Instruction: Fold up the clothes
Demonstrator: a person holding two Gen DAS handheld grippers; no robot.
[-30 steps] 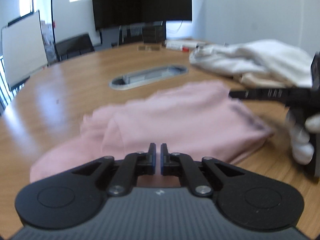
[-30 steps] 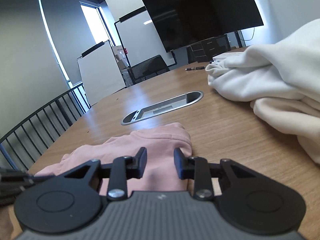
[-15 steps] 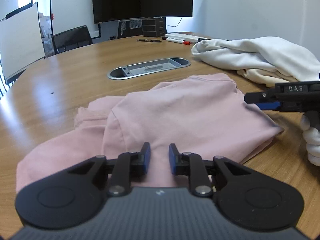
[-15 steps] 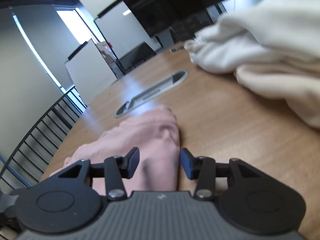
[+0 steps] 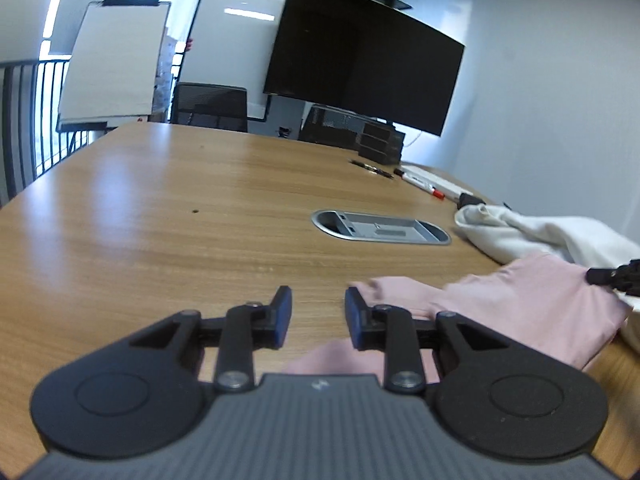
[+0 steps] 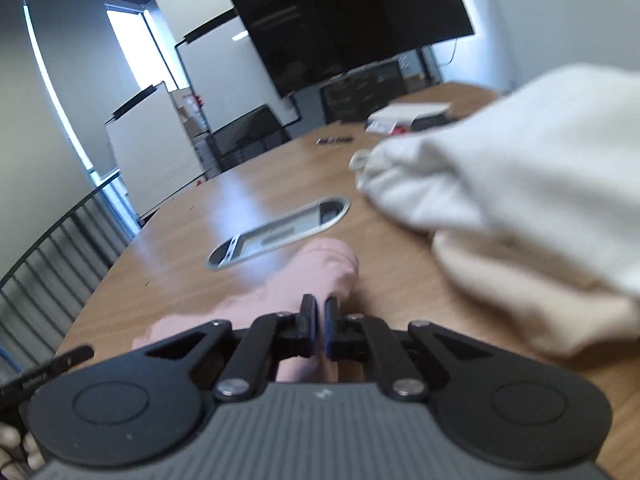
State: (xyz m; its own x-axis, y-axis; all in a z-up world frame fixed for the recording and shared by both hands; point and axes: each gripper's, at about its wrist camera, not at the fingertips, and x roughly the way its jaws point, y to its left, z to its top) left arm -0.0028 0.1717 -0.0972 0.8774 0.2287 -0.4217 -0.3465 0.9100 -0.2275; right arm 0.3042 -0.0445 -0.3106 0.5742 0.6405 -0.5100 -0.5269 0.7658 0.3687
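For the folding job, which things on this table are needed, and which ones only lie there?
For the job: pink garment; white garment pile; left gripper; right gripper.
Only lying there: markers; cable port; pen.

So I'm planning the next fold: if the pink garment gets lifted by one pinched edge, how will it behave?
Probably floppy: the pink garment lies in soft rumples on the table, so it should drape from the right gripper, whose jaws have just closed on its fabric. Likely light, being thin and flat. On the smooth wood it may drag rather than stay put.
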